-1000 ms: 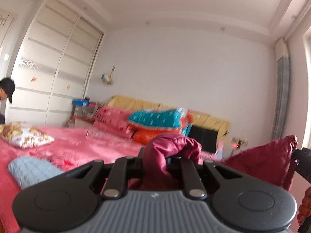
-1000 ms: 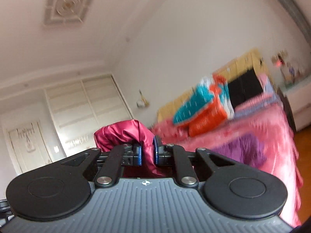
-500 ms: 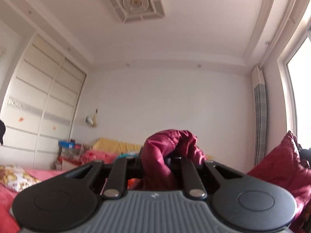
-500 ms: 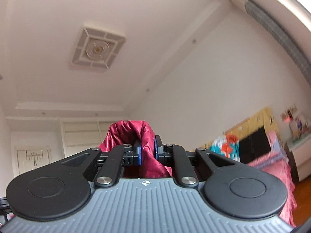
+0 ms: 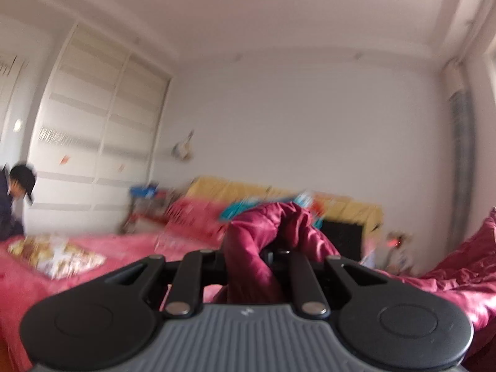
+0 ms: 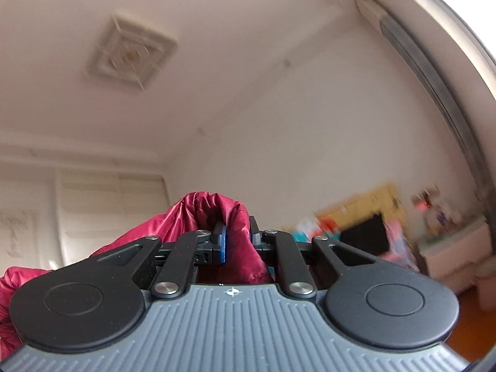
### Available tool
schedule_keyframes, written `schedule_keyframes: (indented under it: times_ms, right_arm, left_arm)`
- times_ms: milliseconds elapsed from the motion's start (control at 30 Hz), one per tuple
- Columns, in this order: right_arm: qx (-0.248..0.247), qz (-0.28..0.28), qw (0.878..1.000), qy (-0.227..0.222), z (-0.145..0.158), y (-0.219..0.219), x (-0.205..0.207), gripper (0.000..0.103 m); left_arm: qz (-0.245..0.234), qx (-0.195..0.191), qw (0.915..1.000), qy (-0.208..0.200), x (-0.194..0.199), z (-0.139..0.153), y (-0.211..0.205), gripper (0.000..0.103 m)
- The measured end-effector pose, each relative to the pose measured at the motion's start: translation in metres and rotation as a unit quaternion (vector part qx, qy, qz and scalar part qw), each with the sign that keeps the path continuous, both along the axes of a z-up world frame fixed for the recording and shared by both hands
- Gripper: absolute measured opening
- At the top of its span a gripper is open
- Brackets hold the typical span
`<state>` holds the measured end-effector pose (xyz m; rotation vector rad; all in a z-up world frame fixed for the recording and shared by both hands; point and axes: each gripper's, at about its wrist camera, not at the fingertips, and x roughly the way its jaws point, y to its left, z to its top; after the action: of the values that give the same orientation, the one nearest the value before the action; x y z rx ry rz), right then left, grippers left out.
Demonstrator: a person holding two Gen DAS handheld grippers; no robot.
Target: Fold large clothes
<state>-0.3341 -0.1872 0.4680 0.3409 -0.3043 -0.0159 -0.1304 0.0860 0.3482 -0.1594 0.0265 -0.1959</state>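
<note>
A shiny maroon garment [image 5: 266, 241] is bunched between the jaws of my left gripper [image 5: 257, 254], which is shut on it and held up above the pink bed [image 5: 130, 248]. More of the garment hangs at the right edge [image 5: 458, 266]. My right gripper [image 6: 237, 238] is shut on another fold of the same maroon garment [image 6: 214, 214], pointing up toward the ceiling; the fabric trails off to the lower left [image 6: 12, 282]. The fingertips of both grippers are hidden in cloth.
A patterned pillow [image 5: 52, 254] lies on the bed at left. Stacked bedding [image 5: 198, 217] sits by the yellow headboard [image 5: 341, 207]. A person in a dark cap [image 5: 18, 186] is at far left by the white wardrobe [image 5: 93, 155]. A nightstand [image 6: 455, 248] stands at right.
The left gripper has tilted back down, so the bed and headboard show again. The right gripper has tilted a little lower. Both keep hold of the maroon garment.
</note>
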Motion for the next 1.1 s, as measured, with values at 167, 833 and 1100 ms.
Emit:
schedule_keyframes:
  times_ms: [167, 833, 1100]
  right_arm:
    - [-0.003, -0.02, 0.995, 0.094, -0.036, -0.02, 0.092, 0.014]
    - [-0.04, -0.06, 0.954, 0.29, -0.222, -0.008, 0.329, 0.02]
    - [-0.04, -0.055, 0.939, 0.337, -0.285, 0.014, 0.321, 0.068]
  left_arm:
    - [0.022, 0.033, 0.9978, 0.053, 0.086, -0.054, -0.02, 0.013]
    - [0.063, 0.113, 0.9703, 0.204, 0.271, -0.206, -0.042, 0.035]
    - [0.102, 0.142, 0.9605, 0.216, 0.29, -0.214, -0.012, 0.085]
